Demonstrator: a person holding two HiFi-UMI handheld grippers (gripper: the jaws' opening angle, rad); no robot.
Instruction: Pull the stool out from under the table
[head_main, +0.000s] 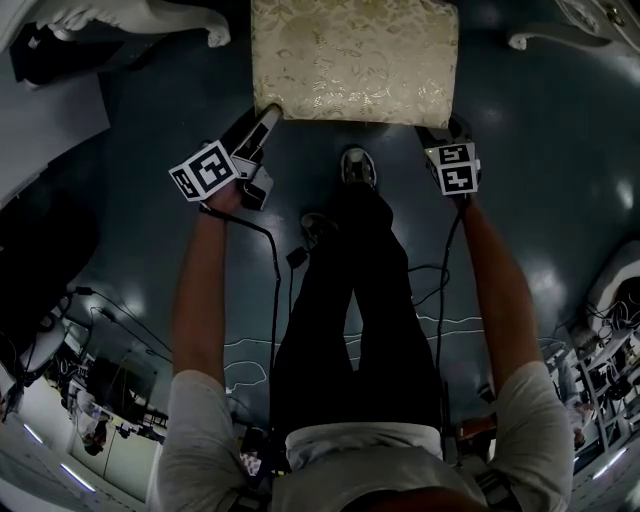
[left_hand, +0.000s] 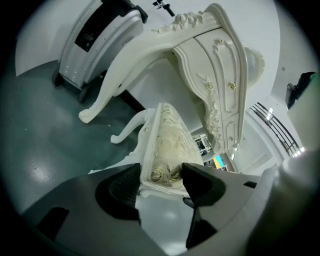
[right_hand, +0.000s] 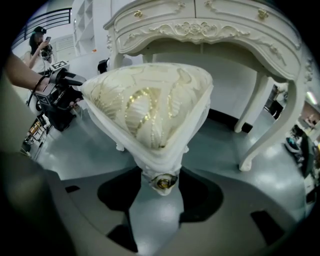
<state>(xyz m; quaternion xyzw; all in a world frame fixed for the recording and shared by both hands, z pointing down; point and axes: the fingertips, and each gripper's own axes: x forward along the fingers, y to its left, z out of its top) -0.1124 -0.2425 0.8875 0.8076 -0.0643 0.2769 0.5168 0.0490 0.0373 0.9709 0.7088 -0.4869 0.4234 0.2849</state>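
The stool (head_main: 355, 60) has a gold-patterned cushion and a white carved frame, and stands on the dark floor at the top of the head view. My left gripper (head_main: 265, 115) is shut on its near left corner. In the left gripper view the cushion's edge (left_hand: 167, 150) runs away between the two dark jaws of that gripper (left_hand: 160, 182). My right gripper (head_main: 440, 132) is shut on the near right corner. There the jaws of the right gripper (right_hand: 161, 192) press on both sides of the corner's gold rosette (right_hand: 163, 181). The white ornate table (right_hand: 200, 25) stands just behind the stool.
Curved table legs (head_main: 150, 15) (head_main: 560, 35) flank the stool. My own legs and shoe (head_main: 358, 165) stand between the arms, with cables (head_main: 440, 300) on the floor. A grey machine (left_hand: 100, 35) stands beyond the table. Another person (right_hand: 37, 40) is far left.
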